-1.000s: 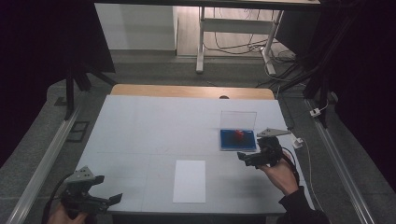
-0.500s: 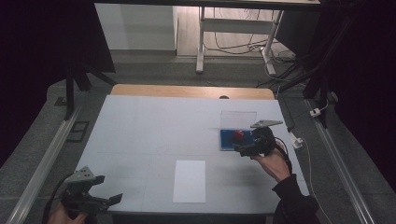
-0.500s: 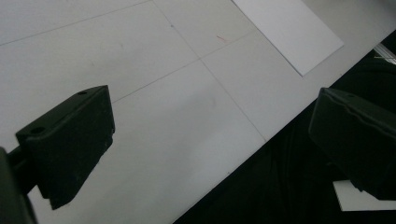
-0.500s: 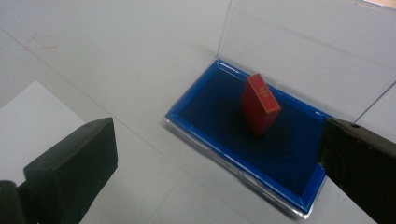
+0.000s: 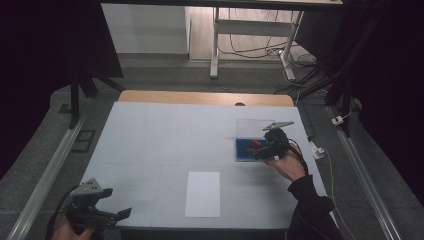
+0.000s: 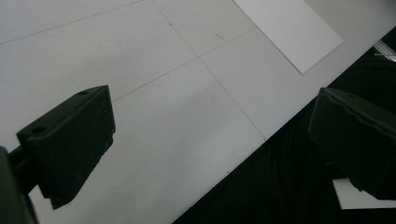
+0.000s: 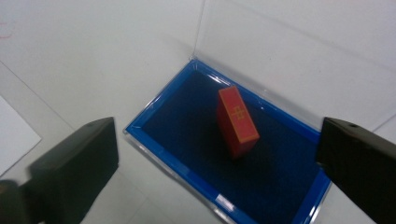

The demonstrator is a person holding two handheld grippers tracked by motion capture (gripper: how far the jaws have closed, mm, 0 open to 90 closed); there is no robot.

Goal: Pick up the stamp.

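White tabletop (image 5: 165,135) under the lights, dark floor all around. At about four o'clock on the table sits the blue tray (image 7: 163,109) with its clear lid (image 7: 299,51) standing open, and the red block (image 7: 236,122) stands on edge in the middle of the blue pad. Over it hangs the right gripper (image 5: 260,150), jaws wide but just easing inward, nothing pinched between them. Down at seven o'clock the left gripper (image 5: 107,216) waits at the table's edge, jaws apart and empty. At six o'clock lies a white sheet (image 5: 203,194).

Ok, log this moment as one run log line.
right gripper: open, jaws just closing slightly, over red block in blue tray | left gripper: open, idle
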